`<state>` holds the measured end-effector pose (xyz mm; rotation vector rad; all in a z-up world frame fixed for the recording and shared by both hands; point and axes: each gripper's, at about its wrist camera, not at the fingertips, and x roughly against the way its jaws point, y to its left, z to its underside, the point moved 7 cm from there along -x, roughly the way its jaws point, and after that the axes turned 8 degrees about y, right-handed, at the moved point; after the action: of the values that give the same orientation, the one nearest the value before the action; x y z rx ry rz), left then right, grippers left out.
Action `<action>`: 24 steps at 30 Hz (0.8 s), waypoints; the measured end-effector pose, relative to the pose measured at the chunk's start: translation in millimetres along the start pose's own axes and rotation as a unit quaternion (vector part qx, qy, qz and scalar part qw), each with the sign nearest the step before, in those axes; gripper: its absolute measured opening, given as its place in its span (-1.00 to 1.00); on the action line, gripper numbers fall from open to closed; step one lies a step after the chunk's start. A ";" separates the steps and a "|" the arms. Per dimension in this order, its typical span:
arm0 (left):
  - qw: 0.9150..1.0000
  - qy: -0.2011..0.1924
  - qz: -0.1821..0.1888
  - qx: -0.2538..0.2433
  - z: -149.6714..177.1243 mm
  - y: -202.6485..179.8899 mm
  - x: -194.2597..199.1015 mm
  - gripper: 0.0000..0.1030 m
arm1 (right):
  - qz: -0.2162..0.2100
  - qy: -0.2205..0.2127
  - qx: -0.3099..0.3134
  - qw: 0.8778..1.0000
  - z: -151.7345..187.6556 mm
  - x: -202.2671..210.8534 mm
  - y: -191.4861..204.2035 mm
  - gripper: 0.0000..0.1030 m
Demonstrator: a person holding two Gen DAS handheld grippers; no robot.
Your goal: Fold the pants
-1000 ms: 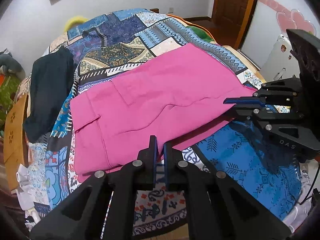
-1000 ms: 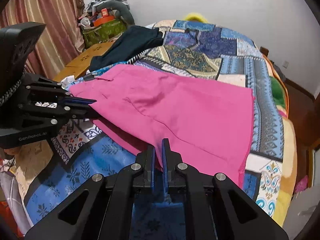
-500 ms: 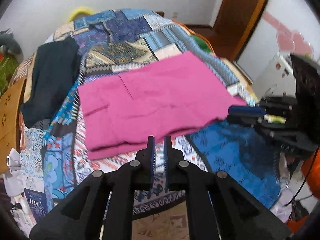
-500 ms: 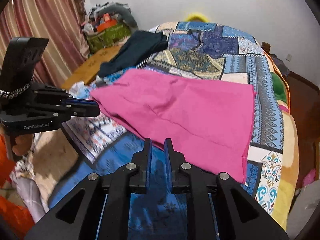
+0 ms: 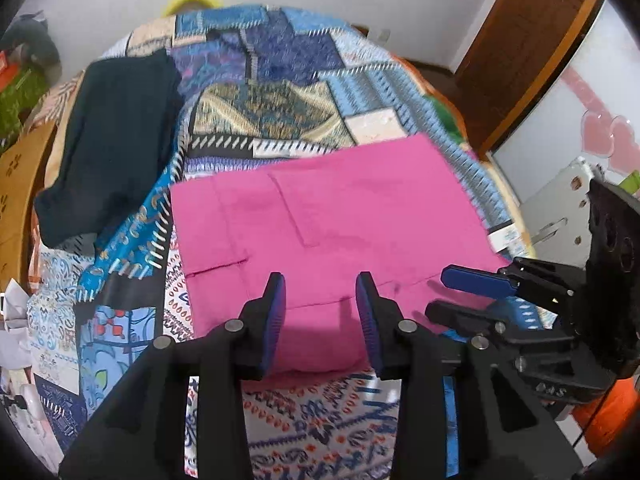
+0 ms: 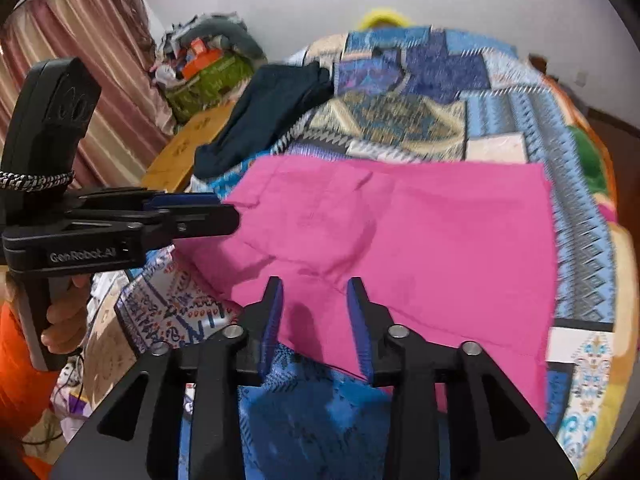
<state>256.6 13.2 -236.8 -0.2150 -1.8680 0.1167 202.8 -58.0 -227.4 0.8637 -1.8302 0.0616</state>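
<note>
Left wrist view: both tools (image 5: 320, 312) (image 6: 314, 312) spread above folded pink pants (image 5: 332, 216), near hem hidden.

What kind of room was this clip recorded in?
Most likely a home bedroom: the pink pants lie on a bed under a blue patchwork quilt, with striped pink curtains to one side and a brown wooden door beyond.
</note>
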 end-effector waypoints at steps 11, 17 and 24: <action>0.997 0.007 -0.070 -0.024 22.9 26.8 -21.8 -0.27 | 0.027 0.030 -0.022 0.999 26.3 -14.3 -33.9 -0.26; 0.999 -0.008 -0.051 -0.017 32.7 37.4 -13.1 -0.24 | 0.055 0.027 -0.043 0.997 40.8 2.5 -62.4 -0.26; 0.998 -0.014 -0.052 -0.016 40.2 38.5 -4.9 -0.24 | 0.090 0.018 -0.071 0.993 60.6 28.7 -93.8 -0.26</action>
<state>223.2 50.9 -260.9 -0.1374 -1.9054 0.0182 204.2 -167.9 -262.3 0.5944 -1.8514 0.0590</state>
